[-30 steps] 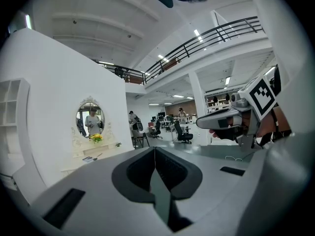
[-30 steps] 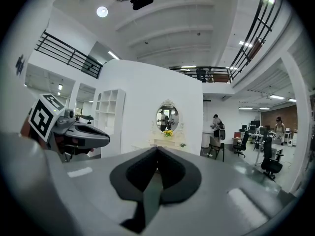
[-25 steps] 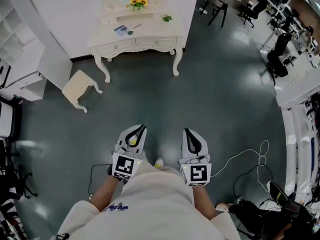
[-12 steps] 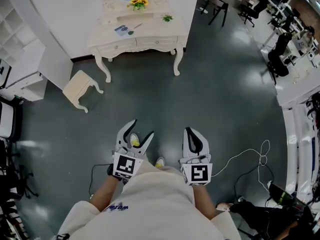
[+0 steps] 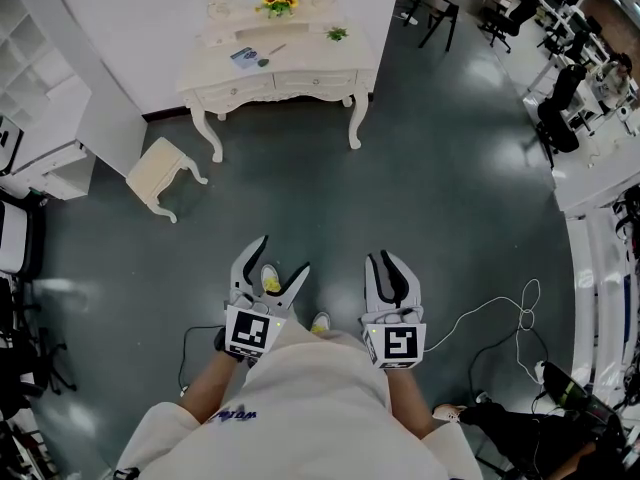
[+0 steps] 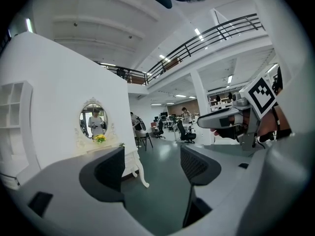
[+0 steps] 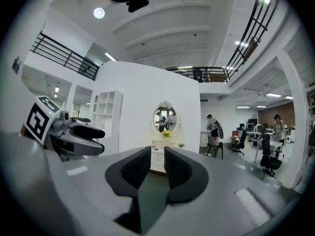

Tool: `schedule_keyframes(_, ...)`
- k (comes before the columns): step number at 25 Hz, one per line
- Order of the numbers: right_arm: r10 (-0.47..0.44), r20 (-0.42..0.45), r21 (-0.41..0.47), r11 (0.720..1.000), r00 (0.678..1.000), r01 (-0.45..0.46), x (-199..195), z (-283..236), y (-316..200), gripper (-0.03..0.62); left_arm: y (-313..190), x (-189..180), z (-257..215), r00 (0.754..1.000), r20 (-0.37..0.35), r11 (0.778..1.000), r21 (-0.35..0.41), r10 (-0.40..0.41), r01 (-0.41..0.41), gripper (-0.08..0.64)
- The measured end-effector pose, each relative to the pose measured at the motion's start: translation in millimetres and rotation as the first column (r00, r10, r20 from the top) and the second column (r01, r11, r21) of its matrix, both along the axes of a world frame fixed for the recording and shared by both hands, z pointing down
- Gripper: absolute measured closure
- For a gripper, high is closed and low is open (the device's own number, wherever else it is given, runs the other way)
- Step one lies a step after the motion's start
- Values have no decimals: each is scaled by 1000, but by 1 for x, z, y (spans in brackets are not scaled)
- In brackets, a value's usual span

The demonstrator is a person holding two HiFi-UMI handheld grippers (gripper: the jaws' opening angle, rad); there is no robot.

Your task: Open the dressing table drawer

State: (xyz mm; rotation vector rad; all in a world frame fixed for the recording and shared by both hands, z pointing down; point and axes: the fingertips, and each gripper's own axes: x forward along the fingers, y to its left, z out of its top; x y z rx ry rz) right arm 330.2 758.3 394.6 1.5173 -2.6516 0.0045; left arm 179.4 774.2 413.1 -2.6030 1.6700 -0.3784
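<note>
Jaws have just been opening on both units, left gripper (image 5: 283, 253) wide, right gripper (image 5: 387, 258) slightly, both empty, presumably readied for the far dressing table drawer (image 5: 247, 90).

Glossy dark floor (image 5: 450, 218), smooth cream-painted dressing table (image 5: 310, 60), matching stool (image 5: 158, 168)

Hand-held gripper (image 7: 156, 162) just opened, empty, facing dressing table (image 7: 170, 144).

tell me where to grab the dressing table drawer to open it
Take a drawer front by the pull at its middle, coming level from the open floor side: the dressing table backs onto the wall and its fronts face that floor. The pull is too small to make out.
</note>
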Motion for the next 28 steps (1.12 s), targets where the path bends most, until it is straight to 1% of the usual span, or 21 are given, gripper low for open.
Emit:
schedule_keyframes(4,-1,-3,-3,1000,1000,1,-1,0,0,487,1,-3,0,1000,6,1000,-2,-6,6,218)
schedule_keyframes(9,2,1,-16,1000,1000,-2,-2,3,-1,453,2,-3,0,1000,-7,1000,-3,-8,8,218)
schedule_keyframes(11,6,6,-23,1000,1000,-5,0,5,-2,449,1,-2,2,1000,-5,1000,-6,-7,7,218)
schedule_keyframes(16,2,12,-43,999,1000,-2,-1,12,-6,403,-2,-4,1,1000,-22,1000,-4,-13,13,218)
schedule_keyframes(18,6,10,-54,999,1000,-5,-2,18,-9,397,-3,-7,1,999,-25,1000,-4,-21,21,218)
schedule_keyframes(21,23,13,-66,998,1000,-22,3,24,-12,393,-3,-8,2,999,-17,1000,-14,-27,27,218)
schedule_keyframes(24,27,19,-84,996,999,-26,4,27,-13,375,-2,-11,6,1000,2,999,-43,-27,27,218)
schedule_keyframes(26,39,13,-99,994,999,-37,4,35,-22,370,-9,-19,8,999,14,998,-55,-40,40,218)
schedule_keyframes(28,57,3,-119,991,998,-57,5,46,-35,368,-22,-30,4,998,11,997,-53,-60,61,217)
